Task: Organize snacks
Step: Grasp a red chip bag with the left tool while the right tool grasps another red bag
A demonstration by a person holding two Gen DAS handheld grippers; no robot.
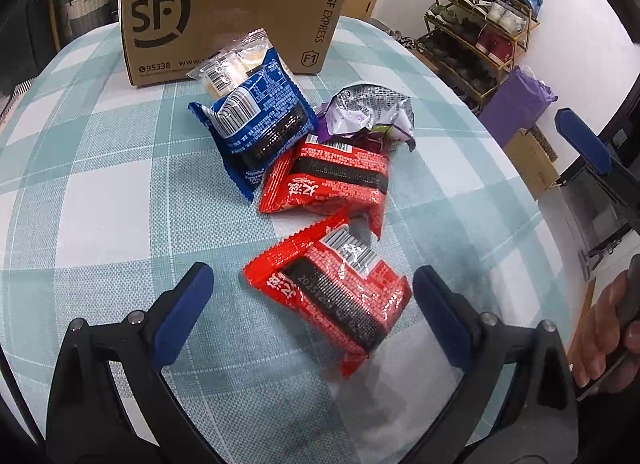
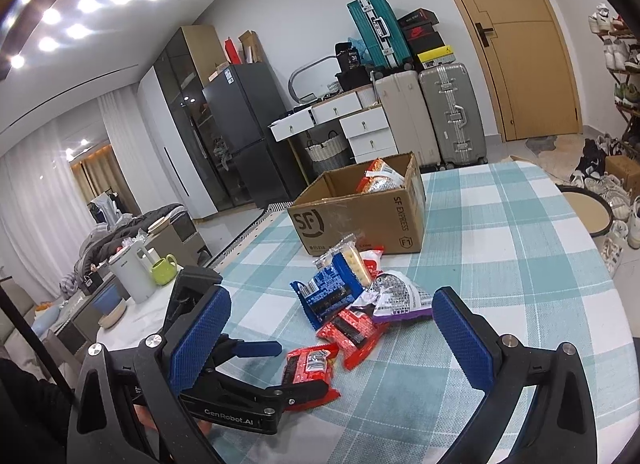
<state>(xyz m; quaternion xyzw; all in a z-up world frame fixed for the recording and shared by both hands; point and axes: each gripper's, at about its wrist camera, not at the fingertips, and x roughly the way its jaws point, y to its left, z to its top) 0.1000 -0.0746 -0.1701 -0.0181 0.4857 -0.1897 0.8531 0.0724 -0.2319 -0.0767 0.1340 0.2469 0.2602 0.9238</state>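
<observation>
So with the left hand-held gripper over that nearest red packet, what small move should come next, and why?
Probably lower the left hand-held gripper a little and close on the nearest red packet. Its jaws are open with the packet lying between them on the tablecloth, not yet pressed. The cardboard box behind already holds snacks.

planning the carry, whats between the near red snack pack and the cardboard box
In the left wrist view: a second red pack, then the blue pack and clear cracker pack, reaching the cardboard box.

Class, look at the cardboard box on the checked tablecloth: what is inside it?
Inside the cardboard box, a red-and-silver snack packet shows above the rim. The box walls hide whatever lies deeper.
</observation>
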